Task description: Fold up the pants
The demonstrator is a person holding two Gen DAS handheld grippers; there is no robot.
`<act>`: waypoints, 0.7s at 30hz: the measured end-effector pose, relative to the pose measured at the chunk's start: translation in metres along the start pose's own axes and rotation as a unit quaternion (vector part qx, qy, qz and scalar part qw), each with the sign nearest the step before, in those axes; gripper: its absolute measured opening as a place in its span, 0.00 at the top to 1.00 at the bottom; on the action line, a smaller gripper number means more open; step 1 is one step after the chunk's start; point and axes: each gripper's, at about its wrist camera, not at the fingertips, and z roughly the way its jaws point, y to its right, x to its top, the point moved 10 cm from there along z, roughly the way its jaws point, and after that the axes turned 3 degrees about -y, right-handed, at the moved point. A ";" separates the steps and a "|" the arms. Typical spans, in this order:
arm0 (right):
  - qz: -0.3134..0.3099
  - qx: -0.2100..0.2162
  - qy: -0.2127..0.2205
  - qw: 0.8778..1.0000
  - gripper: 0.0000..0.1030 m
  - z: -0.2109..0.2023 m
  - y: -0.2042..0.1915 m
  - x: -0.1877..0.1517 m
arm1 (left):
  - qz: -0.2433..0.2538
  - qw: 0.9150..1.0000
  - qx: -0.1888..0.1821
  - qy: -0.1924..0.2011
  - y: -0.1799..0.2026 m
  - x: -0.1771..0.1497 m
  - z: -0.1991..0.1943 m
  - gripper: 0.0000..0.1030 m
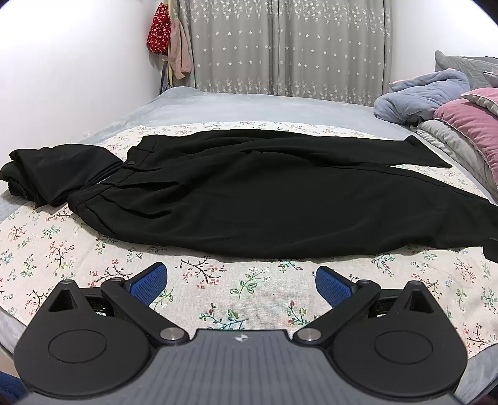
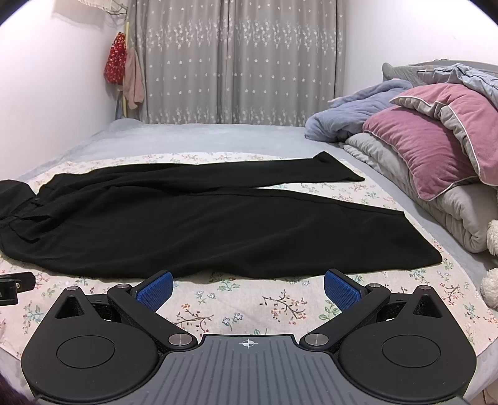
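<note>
The pants [image 1: 264, 199] are plain black. They lie on a cream cloth [image 1: 218, 289] printed with small flowers, green leaves and dark twigs, over a pale grey-blue bed [image 1: 218, 106]. The fingers [image 1: 149, 280] carry bright blue ribbed pads on black arms. The curtain [image 2: 233, 62] is grey with white star-like blossoms. The pillow [image 2: 420, 146] is dusty pink with white piping, and a red floral bag [image 1: 158, 29] hangs in the corner.

We see open floral sheet [image 1: 218, 289] between both spread grippers and the black pants [image 1: 264, 202]. A second dark garment [image 1: 46, 174] crowds the waistband's left; piled pillows and bedding [image 2: 435, 162] hem in the cuffs on the right.
</note>
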 end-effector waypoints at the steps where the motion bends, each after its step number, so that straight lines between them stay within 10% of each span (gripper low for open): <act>1: 0.000 0.000 0.000 1.000 0.00 0.000 0.000 0.000 | 0.000 1.000 0.000 0.000 0.000 -0.001 0.000 0.02; 21: -0.001 0.000 -0.002 1.000 0.00 0.001 0.001 -0.002 | -0.002 1.000 0.000 -0.003 -0.001 -0.002 0.002 0.02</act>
